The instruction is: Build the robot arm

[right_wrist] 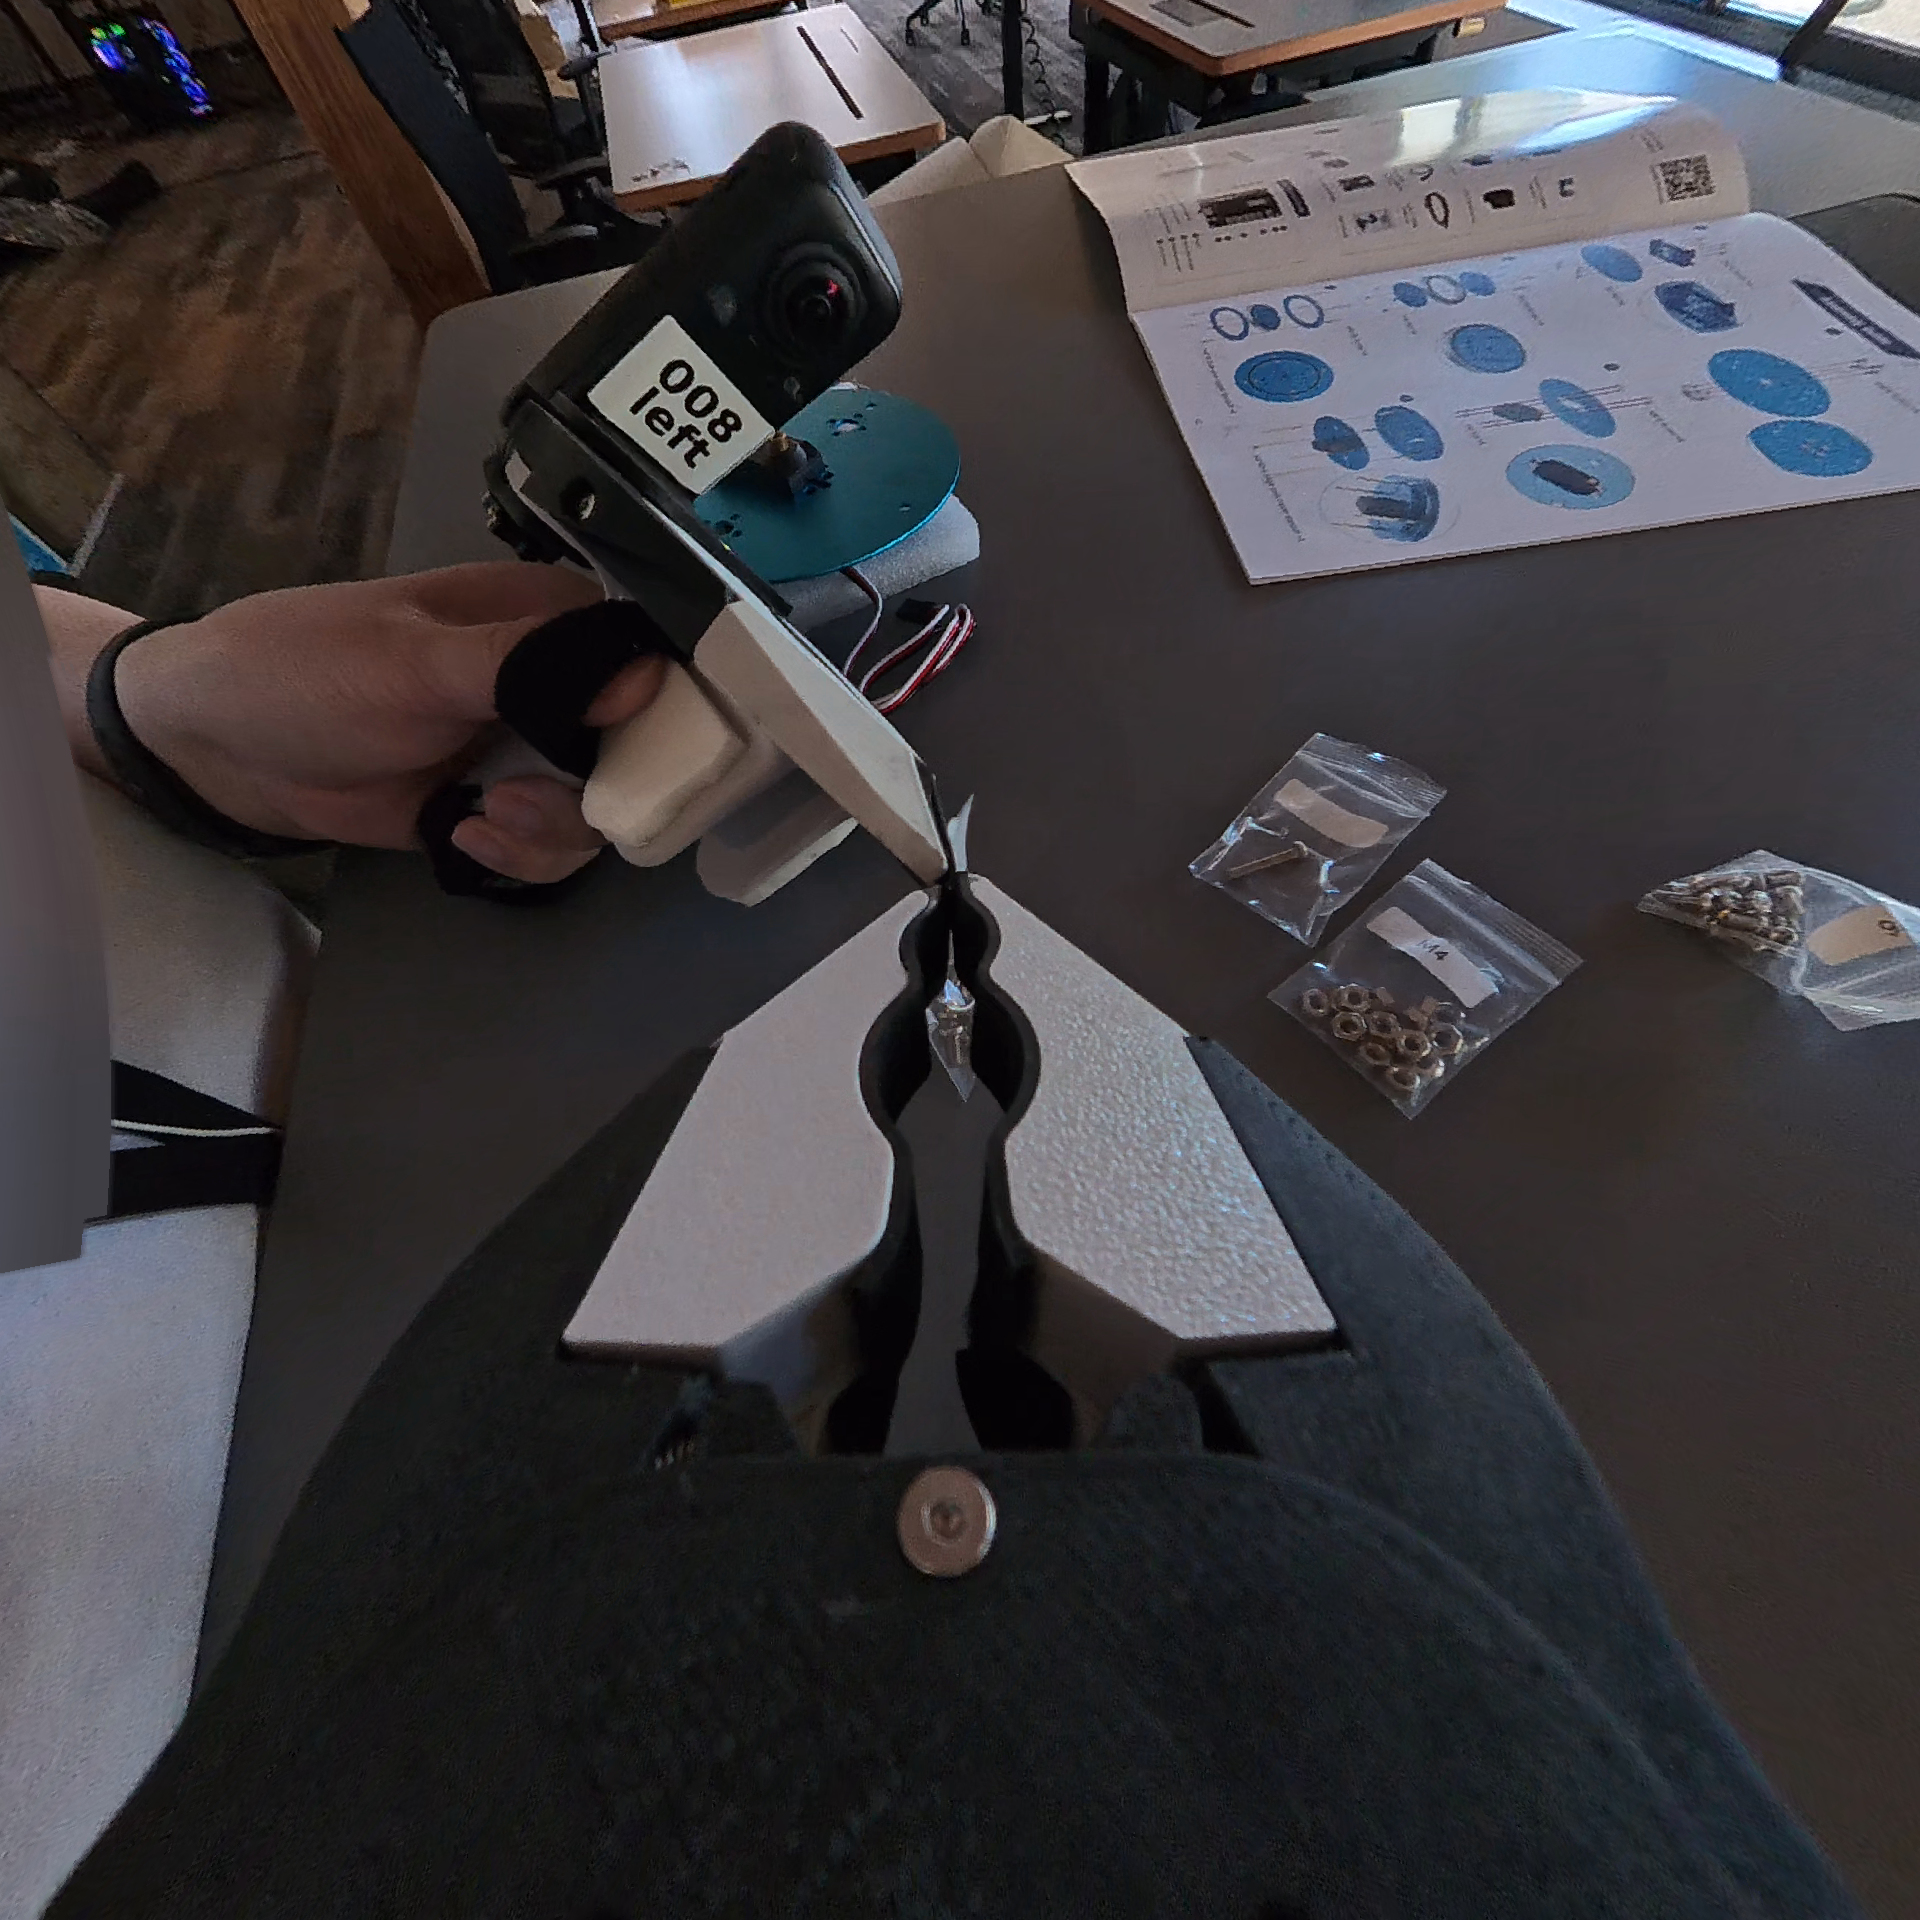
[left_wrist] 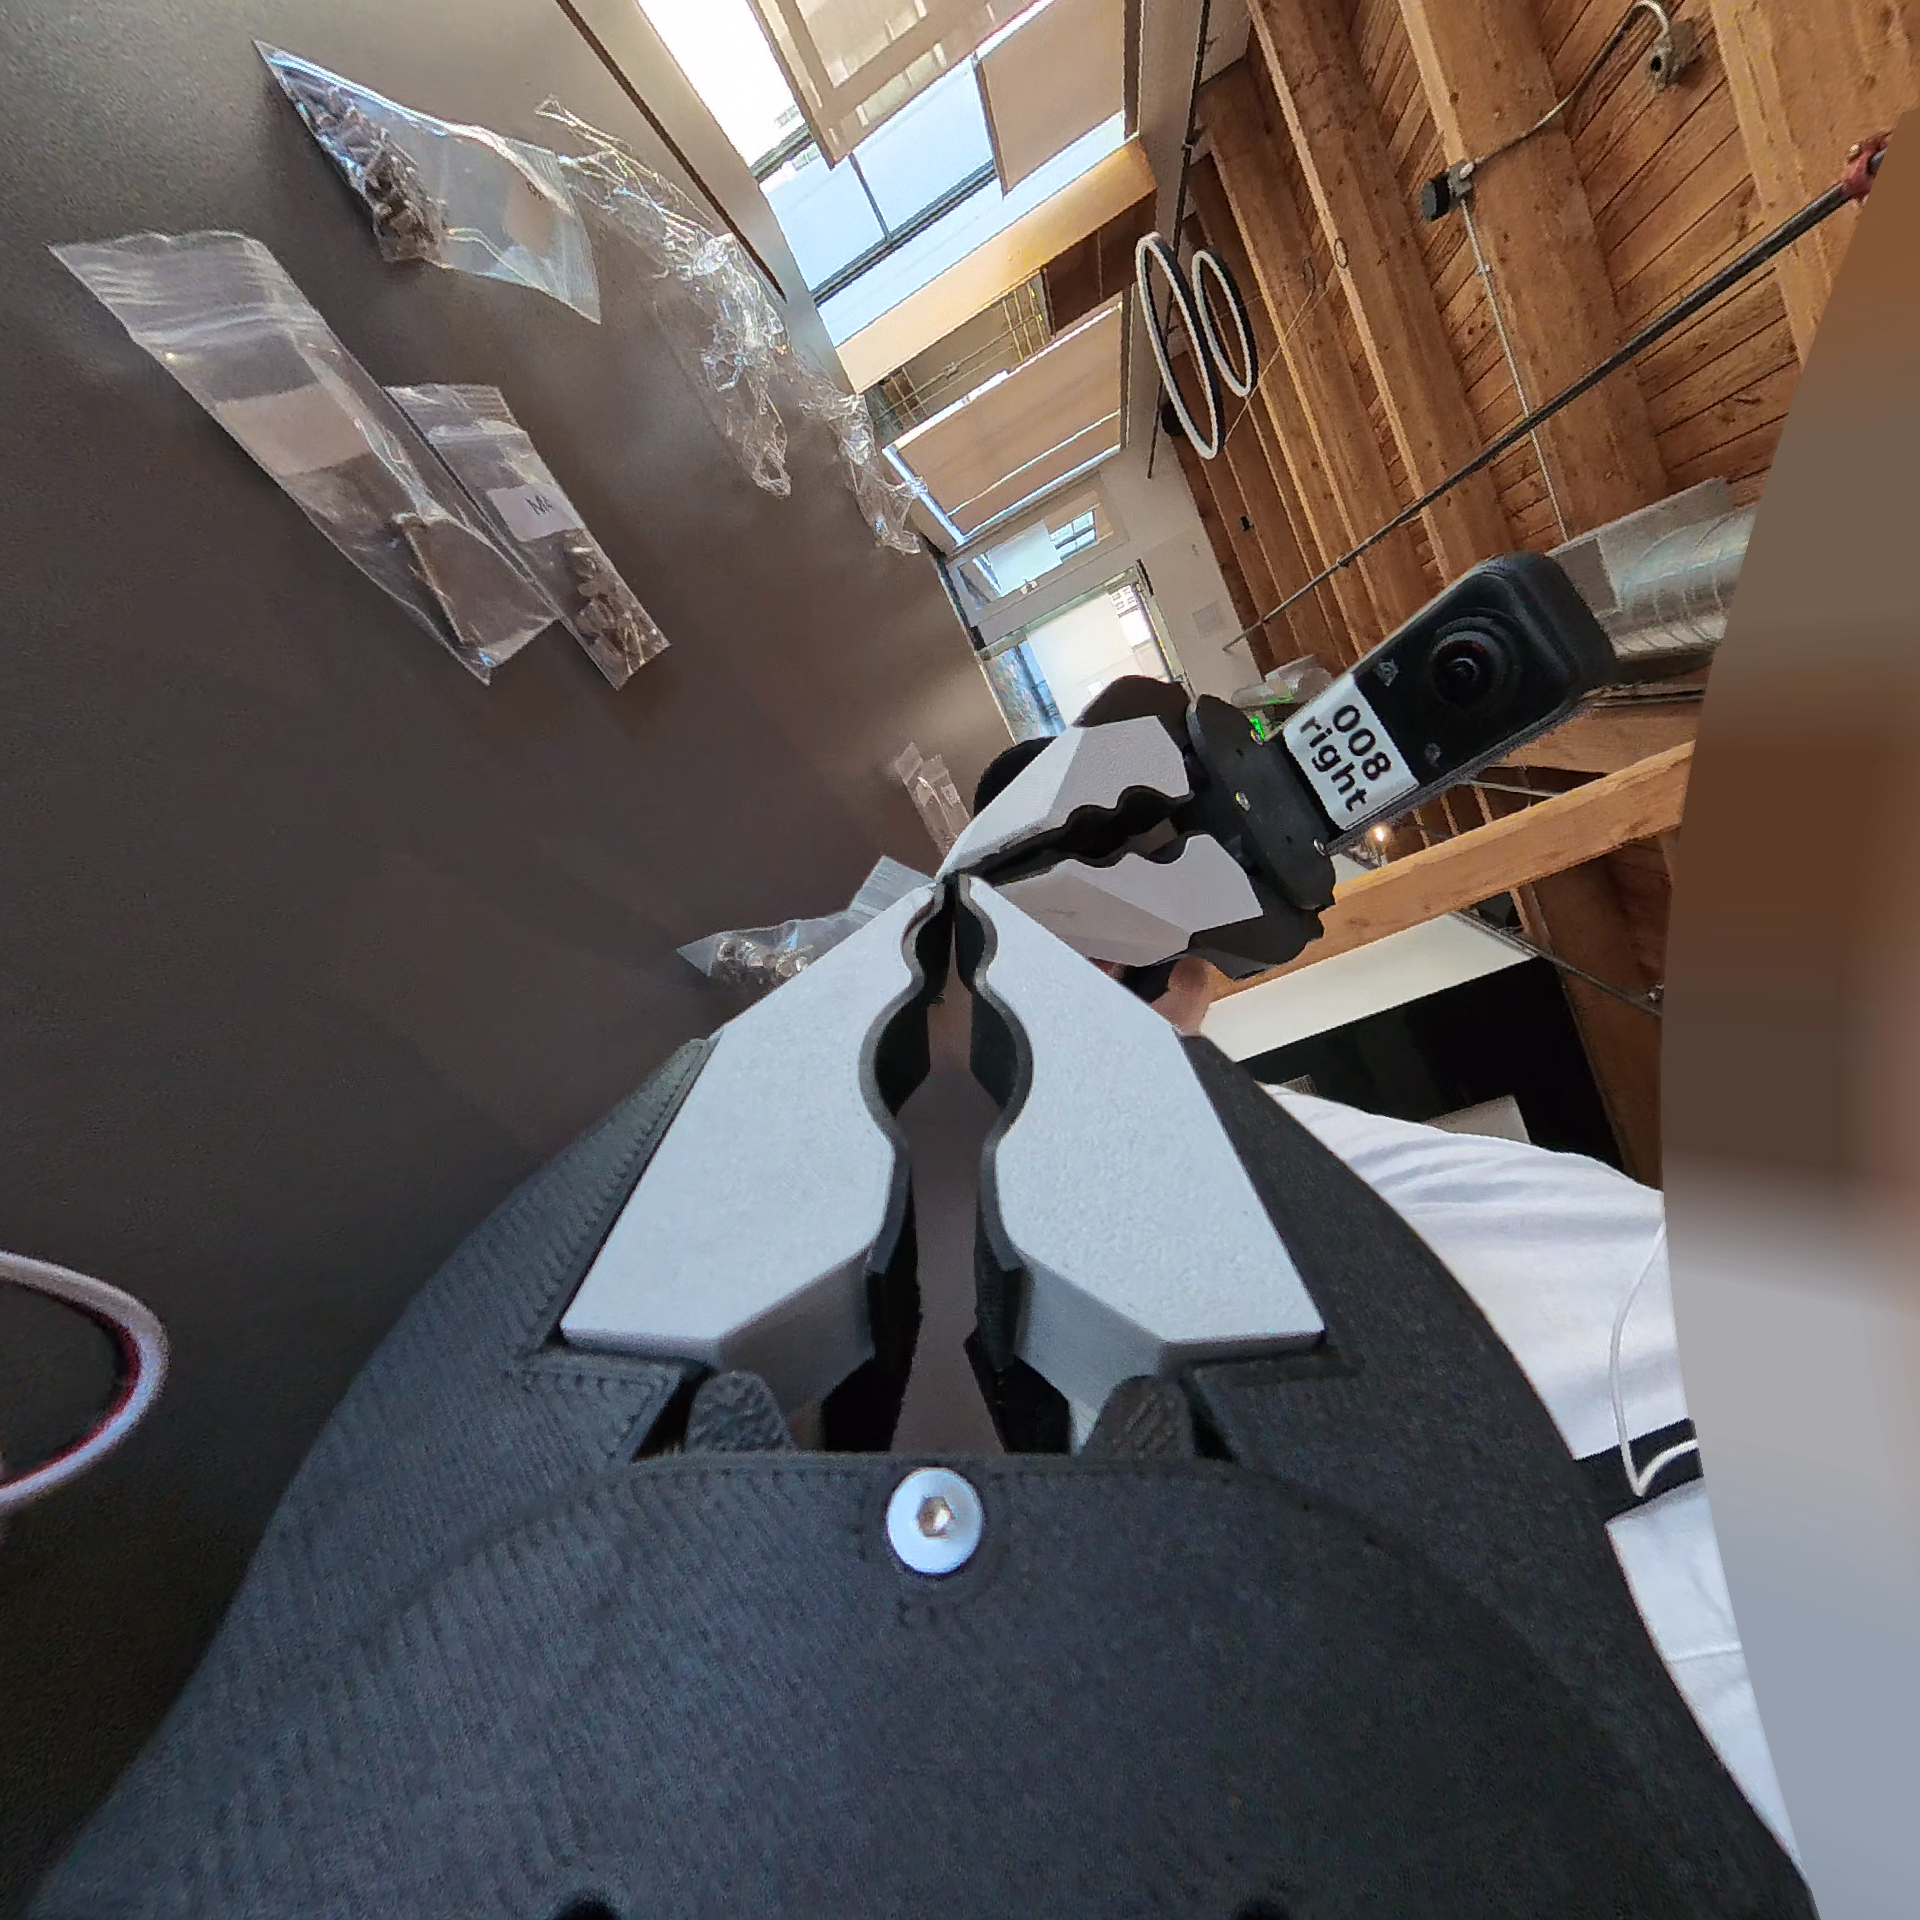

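Observation:
A small clear plastic bag of silver screws [right_wrist: 954, 1023] hangs between my two grippers above the dark table [right_wrist: 1143, 675]. My right gripper [right_wrist: 948, 896] is shut on the bag's top edge, and the screws show in the hollow between its fingers. My left gripper [left_wrist: 948, 896] is shut on the same edge, tip to tip with the right one. The bag [left_wrist: 764, 943] hangs to the left of the tips in the left wrist view. The left gripper [right_wrist: 935, 868] comes in from the upper left, held by a hand [right_wrist: 312, 707]. The right gripper [left_wrist: 971, 862] shows from the side.
Three clear bags of hardware lie to the right: one with a bolt [right_wrist: 1320, 831], one with nuts [right_wrist: 1423, 987], one with screws [right_wrist: 1787, 925]. An open instruction booklet [right_wrist: 1455, 343] lies at the back right. A blue disc on foam [right_wrist: 862, 488] with red and white wires [right_wrist: 914, 655] sits behind the left gripper. Left and right tips are no more than a few centimetres apart.

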`<state>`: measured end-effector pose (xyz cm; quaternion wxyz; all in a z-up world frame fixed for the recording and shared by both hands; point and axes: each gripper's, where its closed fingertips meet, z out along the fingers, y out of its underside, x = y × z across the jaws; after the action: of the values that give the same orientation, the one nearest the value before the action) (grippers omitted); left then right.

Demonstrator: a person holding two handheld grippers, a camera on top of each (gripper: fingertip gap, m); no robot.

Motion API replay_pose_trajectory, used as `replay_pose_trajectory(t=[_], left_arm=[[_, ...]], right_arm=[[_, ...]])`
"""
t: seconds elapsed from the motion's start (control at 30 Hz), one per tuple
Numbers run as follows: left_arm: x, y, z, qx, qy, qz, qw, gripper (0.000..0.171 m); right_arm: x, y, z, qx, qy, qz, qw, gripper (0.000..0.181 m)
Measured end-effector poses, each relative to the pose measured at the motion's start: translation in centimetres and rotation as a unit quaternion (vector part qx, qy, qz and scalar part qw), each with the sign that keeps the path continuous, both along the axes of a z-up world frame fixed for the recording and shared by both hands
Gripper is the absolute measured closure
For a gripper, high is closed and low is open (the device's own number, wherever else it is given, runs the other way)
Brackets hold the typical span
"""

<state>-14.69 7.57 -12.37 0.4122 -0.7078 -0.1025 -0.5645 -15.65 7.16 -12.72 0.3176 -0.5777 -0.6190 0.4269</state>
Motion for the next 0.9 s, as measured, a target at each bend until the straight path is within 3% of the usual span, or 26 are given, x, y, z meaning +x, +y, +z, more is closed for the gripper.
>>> replay_pose_trajectory(t=[0.27,0.33,0.47,0.77,0.9], left_arm=[[-0.2,-0.2,0.8,0.021,-0.022,0.005,1.000,0.171],[-0.2,-0.1,0.9,0.024,-0.025,0.009,0.999,0.155],[-0.2,0.1,1.0,0.024,-0.035,0.009,0.999,0.150],[-0.3,-0.1,0.7,0.016,-0.025,0.013,0.999,0.171],[-0.2,-0.2,0.5,0.013,-0.016,0.012,1.000,0.171]], right_arm=[[0.0,0.3,0.4,-0.012,0.008,-0.005,1.000,0.181],[0.0,0.4,0.2,-0.013,0.004,-0.006,1.000,0.181],[0.1,0.3,0.1,-0.006,0.001,-0.003,1.000,0.181],[-0.1,-0.9,-0.1,0.002,-0.001,0.023,1.000,0.181],[-0.1,-1.0,-0.3,0.007,-0.003,0.025,1.000,0.181]])
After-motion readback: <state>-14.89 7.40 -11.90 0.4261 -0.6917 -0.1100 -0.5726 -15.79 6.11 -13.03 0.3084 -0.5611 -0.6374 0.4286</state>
